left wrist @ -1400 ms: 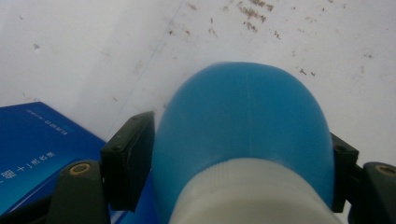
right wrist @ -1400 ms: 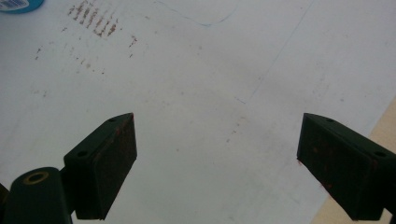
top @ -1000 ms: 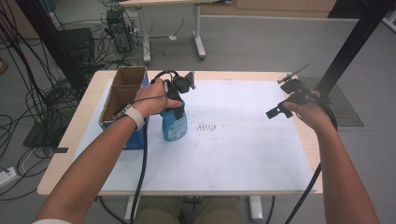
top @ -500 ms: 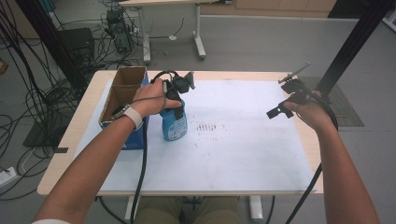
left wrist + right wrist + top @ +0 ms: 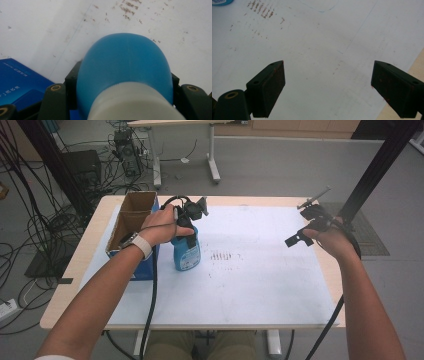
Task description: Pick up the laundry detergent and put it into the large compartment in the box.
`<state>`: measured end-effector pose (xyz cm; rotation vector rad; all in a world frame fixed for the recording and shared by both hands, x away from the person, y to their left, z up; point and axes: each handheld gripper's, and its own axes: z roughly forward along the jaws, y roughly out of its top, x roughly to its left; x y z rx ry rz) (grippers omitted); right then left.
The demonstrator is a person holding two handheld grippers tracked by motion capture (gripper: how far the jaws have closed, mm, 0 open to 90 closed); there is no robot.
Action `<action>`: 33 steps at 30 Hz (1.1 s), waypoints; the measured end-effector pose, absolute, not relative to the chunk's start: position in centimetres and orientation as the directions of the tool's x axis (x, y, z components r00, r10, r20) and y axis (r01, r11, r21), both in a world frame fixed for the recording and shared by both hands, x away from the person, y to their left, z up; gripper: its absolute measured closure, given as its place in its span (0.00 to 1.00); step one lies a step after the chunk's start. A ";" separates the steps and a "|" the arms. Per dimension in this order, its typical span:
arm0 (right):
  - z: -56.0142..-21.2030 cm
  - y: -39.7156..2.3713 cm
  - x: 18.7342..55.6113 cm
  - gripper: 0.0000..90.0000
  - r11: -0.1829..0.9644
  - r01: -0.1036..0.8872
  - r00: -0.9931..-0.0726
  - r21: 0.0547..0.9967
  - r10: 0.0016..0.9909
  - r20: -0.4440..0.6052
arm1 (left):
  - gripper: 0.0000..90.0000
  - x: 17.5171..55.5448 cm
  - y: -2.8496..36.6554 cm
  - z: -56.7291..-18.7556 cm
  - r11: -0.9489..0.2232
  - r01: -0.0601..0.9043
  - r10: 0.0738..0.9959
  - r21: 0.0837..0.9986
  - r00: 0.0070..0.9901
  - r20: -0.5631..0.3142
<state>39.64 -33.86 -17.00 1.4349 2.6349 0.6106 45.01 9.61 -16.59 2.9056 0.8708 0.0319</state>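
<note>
My two forearms come in low over the near edge of the table (image 5: 65,285), which is covered by a white sheet (image 5: 260,285). My left hand-held gripper (image 5: 186,216) is pinching the neck of a blue spray bottle (image 5: 186,252) just under its white collar; in the left gripper view the black jaws press against both sides of the blue shoulder (image 5: 125,65), and the bottle stands upright on the white sheet, left of centre. The bottle carries a label on its front, but the print is too small for me to read. Just beside the bottle on its left sits a blue cardboard box (image 5: 131,227) with its top flaps open; a corner of its blue side shows in the left gripper view with a line of pale lettering (image 5: 15,87) that I cannot make out. To the right of the bottle a patch of short brownish marks (image 5: 222,256) stains the sheet. My right hand-held gripper (image 5: 307,227) hangs over the right side of the table, well apart from the bottle, its jaws spread wide with nothing between them above the bare sheet (image 5: 327,75). Beyond the far edge, cables (image 5: 30,220) trail over the grey floor.
</note>
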 end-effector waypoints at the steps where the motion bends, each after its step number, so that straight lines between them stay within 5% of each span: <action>1: -17.0 -33.8 39.6 0.13 0.482 0.789 -0.558 0.380 0.821 0.118 | 0.44 45.0 9.6 -16.6 -0.830 0.548 0.550 0.109 0.835 -0.011; 33: -16.8 -33.2 40.0 0.13 0.491 0.788 -0.563 0.373 0.818 0.113 | 0.44 44.8 10.5 -16.8 -0.823 0.551 0.553 0.140 0.833 -0.026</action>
